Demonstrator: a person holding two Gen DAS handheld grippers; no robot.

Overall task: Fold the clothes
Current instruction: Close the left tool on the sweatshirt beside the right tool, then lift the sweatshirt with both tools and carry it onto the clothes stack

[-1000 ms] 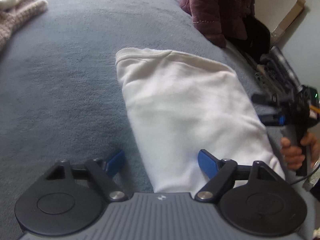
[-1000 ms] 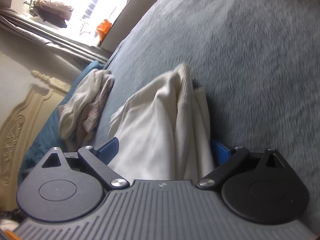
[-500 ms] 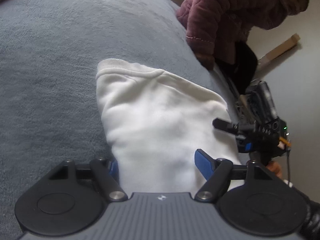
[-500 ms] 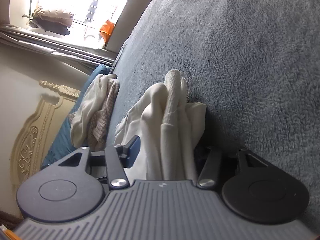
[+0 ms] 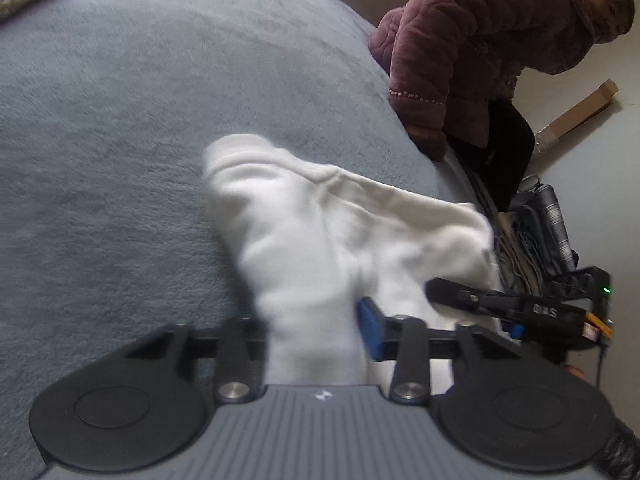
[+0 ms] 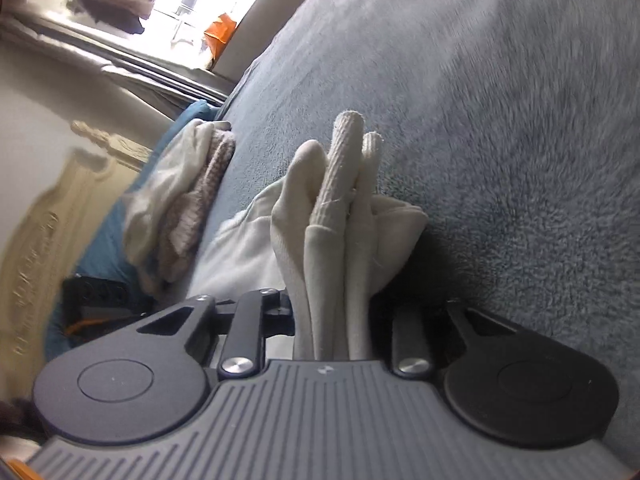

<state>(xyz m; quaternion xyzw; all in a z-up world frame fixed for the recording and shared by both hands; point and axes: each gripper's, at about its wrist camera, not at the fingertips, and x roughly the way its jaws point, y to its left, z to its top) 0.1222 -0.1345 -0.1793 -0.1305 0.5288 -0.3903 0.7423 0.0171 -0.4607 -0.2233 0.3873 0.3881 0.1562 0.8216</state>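
A white folded garment (image 5: 340,232) lies on the grey-blue blanket (image 5: 120,160) of a bed. My left gripper (image 5: 316,332) is shut on its near edge, and the cloth bunches up between the blue pads. In the right wrist view the same cream garment (image 6: 340,220) stands in several pinched layers, with a ribbed cuff on top, and my right gripper (image 6: 334,328) is shut on them. The right gripper (image 5: 520,308) also shows at the right in the left wrist view, beside the garment's far corner.
A person in a maroon padded jacket (image 5: 480,40) leans at the bed's far right edge. A pile of cream and knitted clothes (image 6: 180,208) lies near the carved headboard (image 6: 48,232). A bright window (image 6: 180,0) is beyond. A cardboard box (image 5: 576,116) rests on the floor.
Both grippers went from open around the garment's edge to shut on it. The cloth, flat a second ago, is now gathered and lifted at the near edge.
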